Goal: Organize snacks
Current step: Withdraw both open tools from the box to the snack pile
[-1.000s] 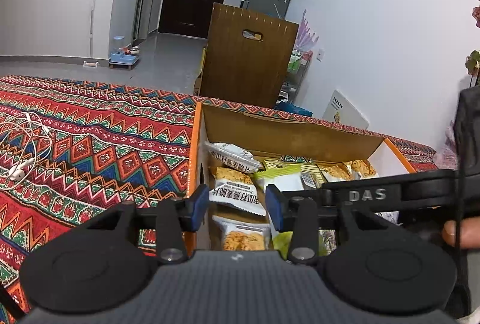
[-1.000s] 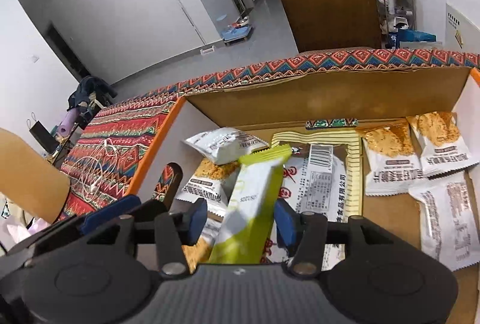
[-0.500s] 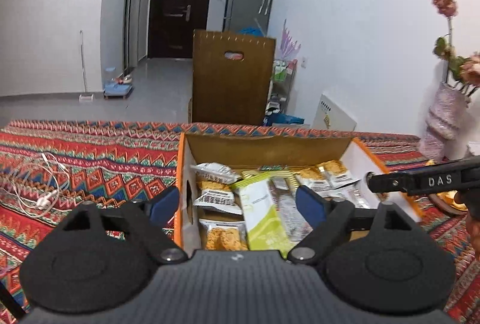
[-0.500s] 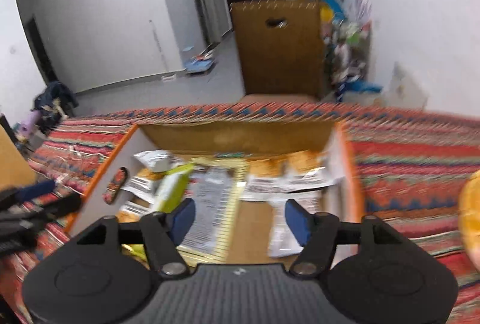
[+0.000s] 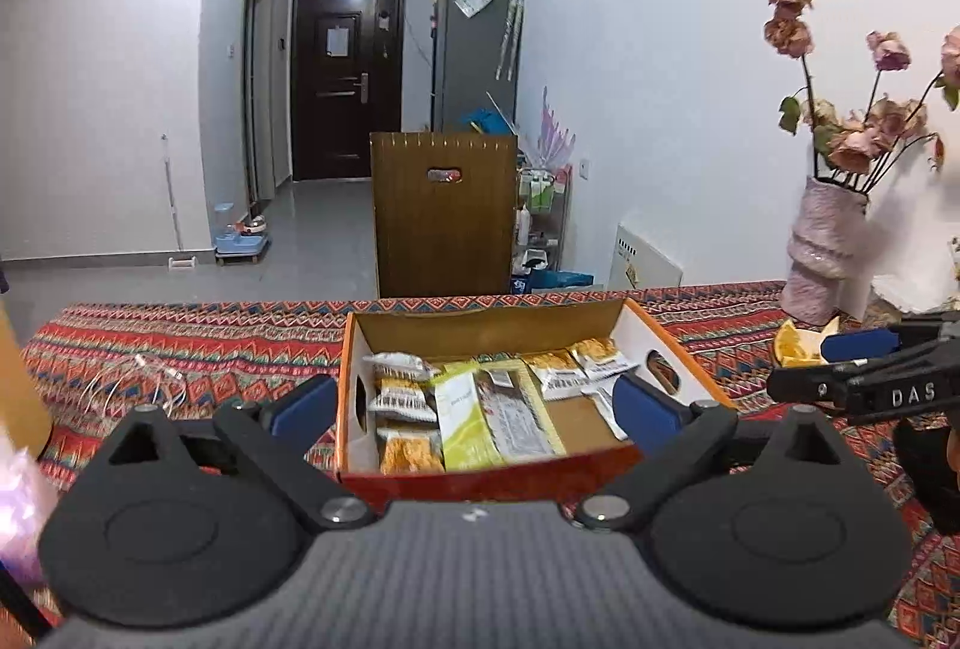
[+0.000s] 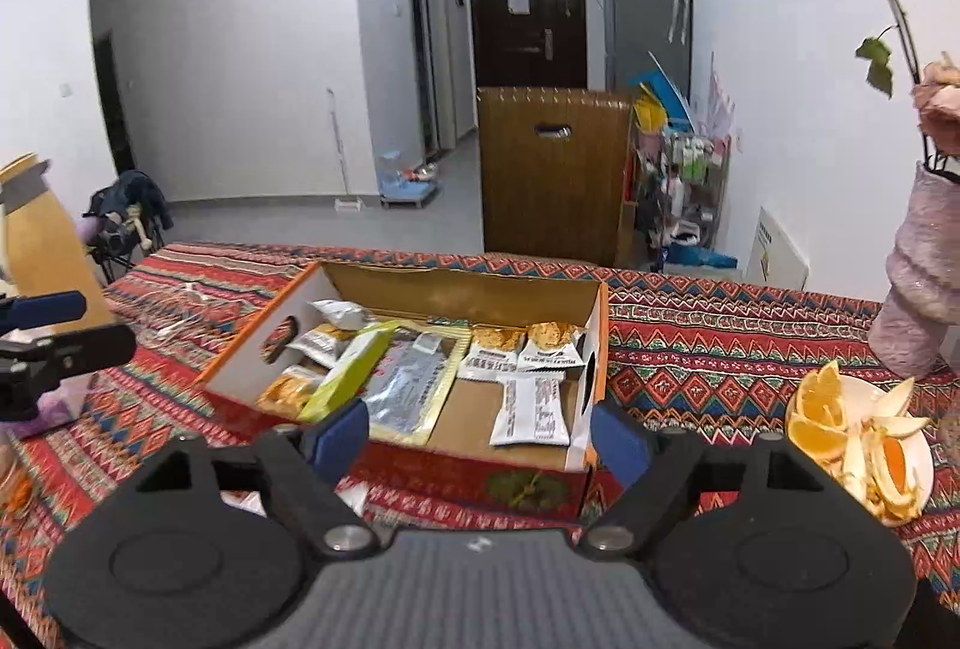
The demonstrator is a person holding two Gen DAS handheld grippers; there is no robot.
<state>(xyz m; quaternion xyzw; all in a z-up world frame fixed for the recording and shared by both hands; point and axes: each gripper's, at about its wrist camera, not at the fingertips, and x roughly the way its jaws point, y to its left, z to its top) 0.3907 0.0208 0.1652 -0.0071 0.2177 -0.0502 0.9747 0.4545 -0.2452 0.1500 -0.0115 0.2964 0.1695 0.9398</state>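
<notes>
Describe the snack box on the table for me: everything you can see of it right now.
The box is open-topped cardboard, orange-edged, red patterned outside, white and brown inside, with oval handle holes in its end walls. It sits flat on the patterned tablecloth. Inside lie white-and-orange snack packets, a green bar leaning across them and a flat silver-and-yellow pouch; some brown floor shows bare. Neither gripper touches it.

The left gripper (image 5: 474, 406) hangs above the near edge of the open cardboard box (image 5: 480, 328), jaws opening, nothing between them. Inside lie snack packets (image 5: 401, 397) and a green bar (image 5: 465, 424). The right gripper (image 5: 864, 367) shows at right.
</notes>
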